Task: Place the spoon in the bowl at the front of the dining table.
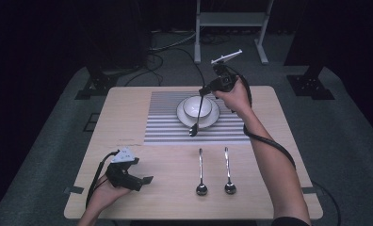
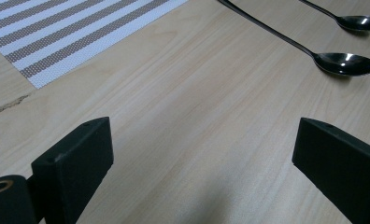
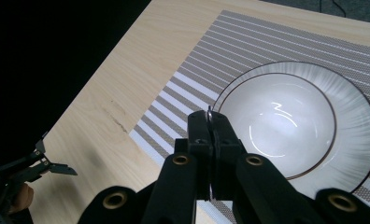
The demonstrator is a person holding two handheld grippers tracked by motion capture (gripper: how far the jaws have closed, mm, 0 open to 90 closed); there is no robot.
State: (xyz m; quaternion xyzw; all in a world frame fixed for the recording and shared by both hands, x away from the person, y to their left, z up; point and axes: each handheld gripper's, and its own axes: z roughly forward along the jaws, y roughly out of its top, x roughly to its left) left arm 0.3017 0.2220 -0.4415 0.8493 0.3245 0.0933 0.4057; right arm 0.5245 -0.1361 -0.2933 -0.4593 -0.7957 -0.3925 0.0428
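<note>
My right gripper (image 1: 204, 90) hangs over the far middle of the table, shut on the handle tip of a metal spoon (image 1: 197, 115). That spoon dangles bowl-end down in front of a white bowl (image 1: 190, 106) on a white plate (image 1: 216, 117). In the right gripper view the jaws (image 3: 211, 126) are pressed together on the thin handle (image 3: 209, 114), above the bowl (image 3: 286, 121). My left gripper (image 1: 144, 170) rests open at the table's front left; its jaws (image 2: 204, 154) stand wide with bare wood between them.
A striped placemat (image 1: 166, 117) lies under the plate. Two more spoons (image 1: 201, 172) (image 1: 228, 169) lie side by side near the front edge, handles pointing away; they appear at the left gripper view's top right (image 2: 344, 63). A metal stand (image 1: 231, 21) is beyond the table.
</note>
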